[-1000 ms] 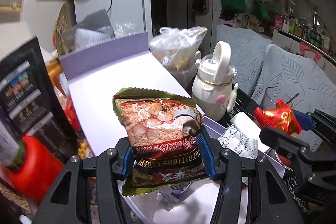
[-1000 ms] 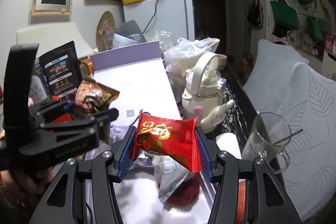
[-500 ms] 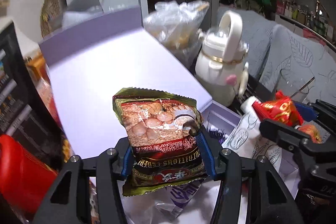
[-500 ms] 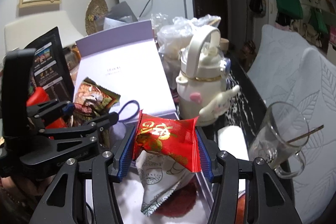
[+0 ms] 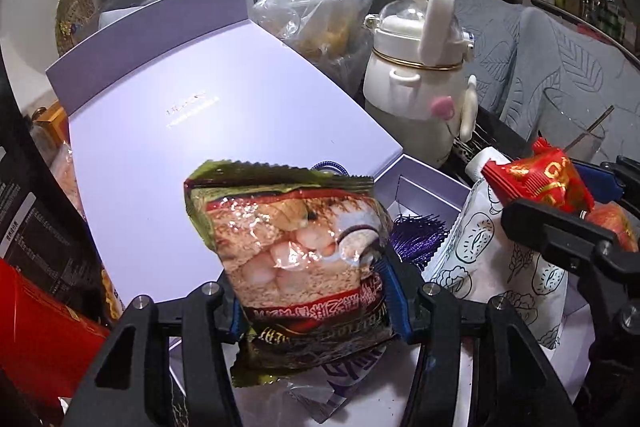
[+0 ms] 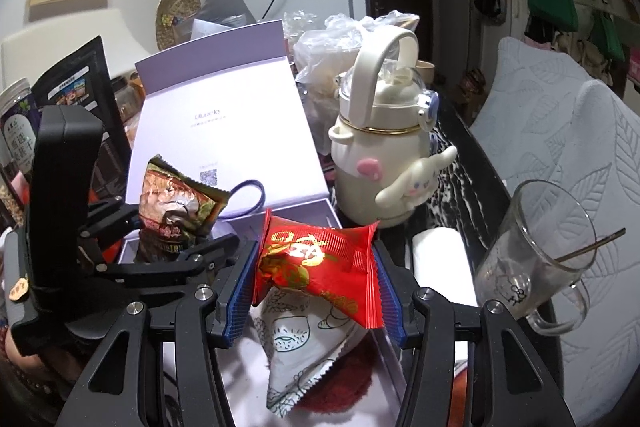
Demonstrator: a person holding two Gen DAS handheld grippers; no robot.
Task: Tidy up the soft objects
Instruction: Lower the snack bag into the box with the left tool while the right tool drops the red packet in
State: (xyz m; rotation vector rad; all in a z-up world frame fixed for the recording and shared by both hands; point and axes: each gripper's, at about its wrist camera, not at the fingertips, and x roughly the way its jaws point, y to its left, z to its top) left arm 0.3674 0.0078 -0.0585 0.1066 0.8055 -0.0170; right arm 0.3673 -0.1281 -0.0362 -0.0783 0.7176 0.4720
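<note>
My left gripper (image 5: 312, 291) is shut on a green and brown cereal snack packet (image 5: 296, 255) and holds it over the open lilac gift box (image 5: 424, 187). The packet also shows in the right wrist view (image 6: 176, 203). My right gripper (image 6: 316, 279) is shut on a red and gold snack packet (image 6: 316, 259), held above the same box; it also shows in the left wrist view (image 5: 540, 183). A white packet with line drawings (image 6: 304, 343) lies in the box below it, beside a dark red soft item (image 6: 344, 383). A purple tassel (image 5: 416, 239) lies in the box.
The box lid (image 6: 224, 131) stands open behind. A white kettle-shaped bottle (image 6: 384, 147) and a clear plastic bag (image 5: 320, 15) stand to the right of it. A glass mug (image 6: 536, 255) sits at the right. Black packets (image 6: 80, 83) and a red container (image 5: 40, 331) crowd the left.
Both grippers have moved lower and closer over the open box, each with its packet still held. The white packet in the box now shows more fully.
</note>
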